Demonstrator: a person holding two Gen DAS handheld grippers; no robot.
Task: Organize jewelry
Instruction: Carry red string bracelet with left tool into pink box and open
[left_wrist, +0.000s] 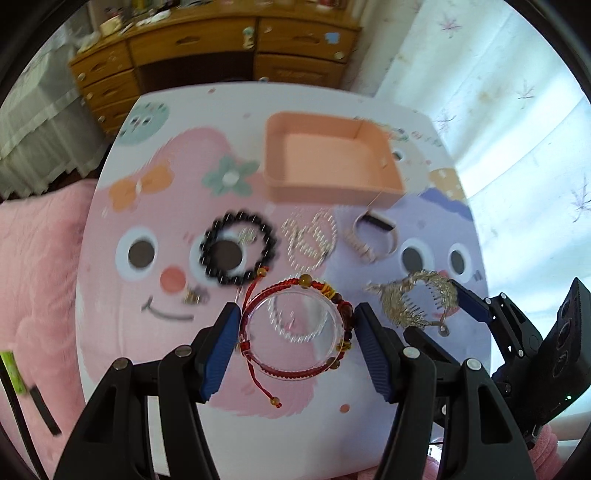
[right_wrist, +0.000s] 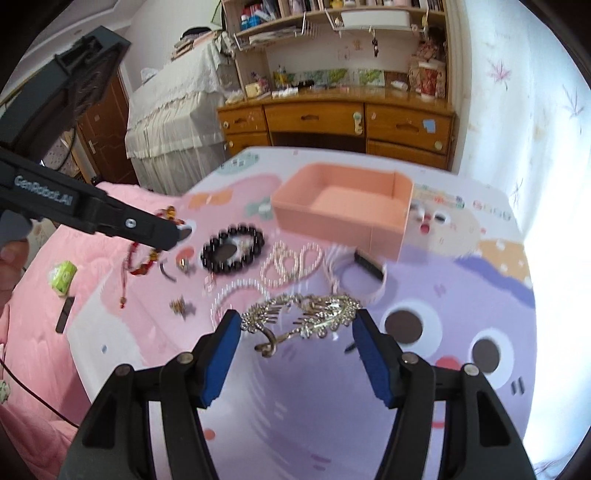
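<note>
Red cord and amber beads: the red bracelet (left_wrist: 295, 328) sits wrapped round a clear round ring, and the left gripper (left_wrist: 295, 347) has its blue fingers (left_wrist: 218, 350) spread wide on either side of it, apparently touching its edges, though whether they press yet is hard to say. It looks like a grab being lined up, with the peach box (left_wrist: 388, 192) straight ahead, beyond the bracelet, as the likely drop spot. The box looks empty so far.

Over on the right, the right gripper (right_wrist: 295, 339) is just as wide, bracketing the silver tiara (right_wrist: 306, 314), which lies on the tabletop (right_wrist: 314, 406) nearer than the box. Nothing is lifted there as far as I can tell.

Between the box and the two grippers lie the black bead bracelet (left_wrist: 236, 251), a tangle of pearl strands (left_wrist: 310, 240) and a pale watch band (left_wrist: 373, 236), all waiting their turn.

Motion blur smears the small pieces; a little gold charm (left_wrist: 194, 297) left of the red bracelet can't be identified. In the right view the left gripper's body covers part of the red bracelet. The pearl loop seen through the clear ring may lie beneath it; hard to tell.
</note>
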